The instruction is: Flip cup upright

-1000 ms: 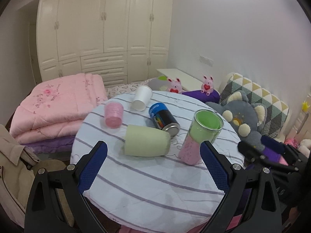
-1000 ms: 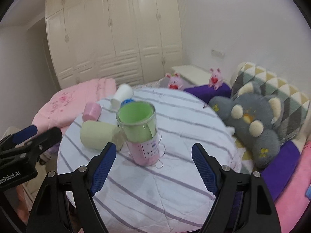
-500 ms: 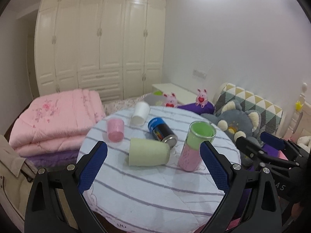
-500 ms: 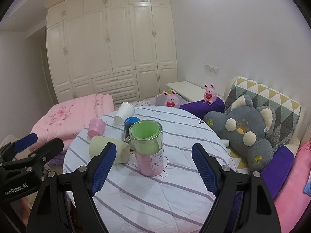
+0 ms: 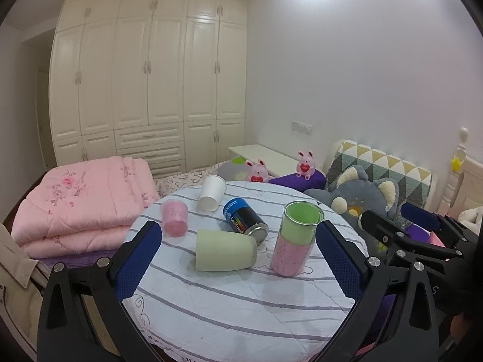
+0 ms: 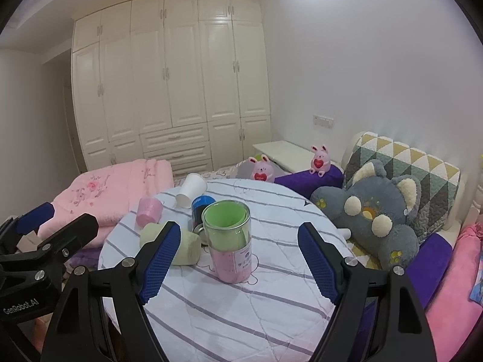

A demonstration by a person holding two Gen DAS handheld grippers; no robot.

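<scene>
A glass cup with green and pink inside (image 5: 297, 238) (image 6: 228, 241) stands upright on the round striped table (image 5: 229, 307) (image 6: 241, 310). A pale green cup (image 5: 225, 250) (image 6: 172, 246) lies on its side beside it. A white paper cup (image 5: 211, 193) (image 6: 190, 190) lies tipped at the far edge. A small pink cup (image 5: 174, 217) (image 6: 148, 211) stands mouth down. My left gripper (image 5: 238, 265) is open and empty, back from the table. My right gripper (image 6: 238, 268) is open and empty, back from the glass cup.
A blue and black can (image 5: 244, 220) (image 6: 200, 211) lies on its side between the cups. Folded pink quilts (image 5: 78, 202) are left of the table. A grey plush toy (image 6: 380, 214) and patterned cushion (image 6: 416, 169) are on the right. White wardrobes (image 5: 145, 90) stand behind.
Both grippers have drawn back and tilted up from the table, so the cups look smaller and lower. The objects on the table have not moved.
</scene>
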